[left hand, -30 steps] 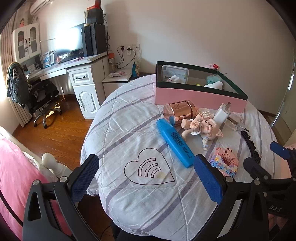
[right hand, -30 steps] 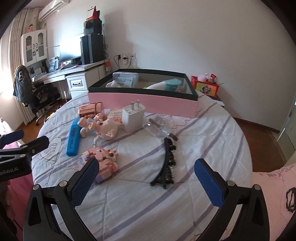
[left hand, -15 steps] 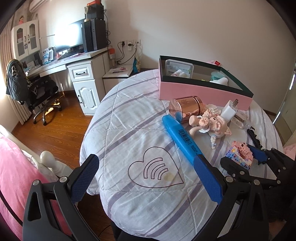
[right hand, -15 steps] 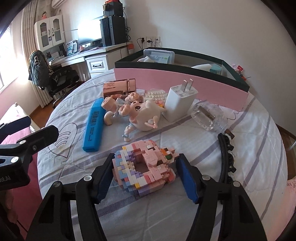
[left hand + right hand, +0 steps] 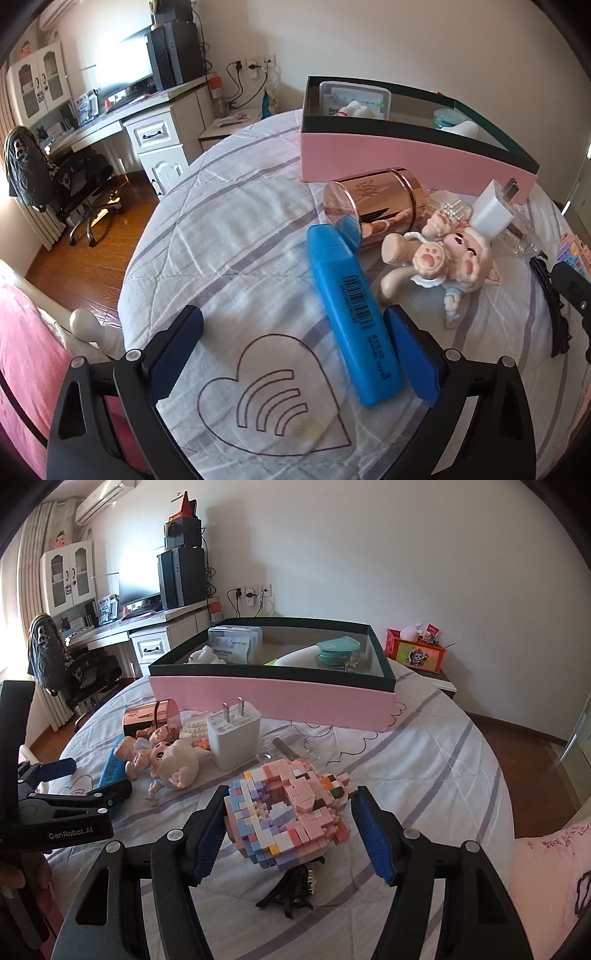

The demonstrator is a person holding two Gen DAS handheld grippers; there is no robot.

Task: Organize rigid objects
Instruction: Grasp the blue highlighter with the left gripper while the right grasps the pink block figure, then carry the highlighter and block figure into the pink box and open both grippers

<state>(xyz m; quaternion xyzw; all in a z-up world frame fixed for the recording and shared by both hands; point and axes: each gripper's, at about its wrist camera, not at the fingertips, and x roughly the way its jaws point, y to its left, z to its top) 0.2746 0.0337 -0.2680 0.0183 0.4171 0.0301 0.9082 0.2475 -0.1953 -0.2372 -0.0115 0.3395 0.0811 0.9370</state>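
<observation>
A pastel toy-brick model [image 5: 288, 812] hangs just above the striped bedspread, with my right gripper [image 5: 290, 834] shut on it; its edge shows at the far right of the left wrist view [image 5: 572, 251]. A blue highlighter [image 5: 351, 317] lies flat between the fingers of my left gripper [image 5: 293, 354], close to the right pad. The left pad stands well clear, and the jaws are closing. The pink box [image 5: 273, 698] with a dark green rim stands at the back and holds several items.
Near the box lie a rose-gold canister [image 5: 376, 206], a pig figurine [image 5: 443, 258], a white charger [image 5: 232, 734], a clear bottle [image 5: 521, 240] and a black track piece [image 5: 291, 890]. The bed's round edge drops to a wooden floor [image 5: 92, 258] on the left.
My right gripper moved in over the brick model, shut on it and raised it off the bedspread. My left gripper came forward and down around the highlighter, its jaws slightly narrower.
</observation>
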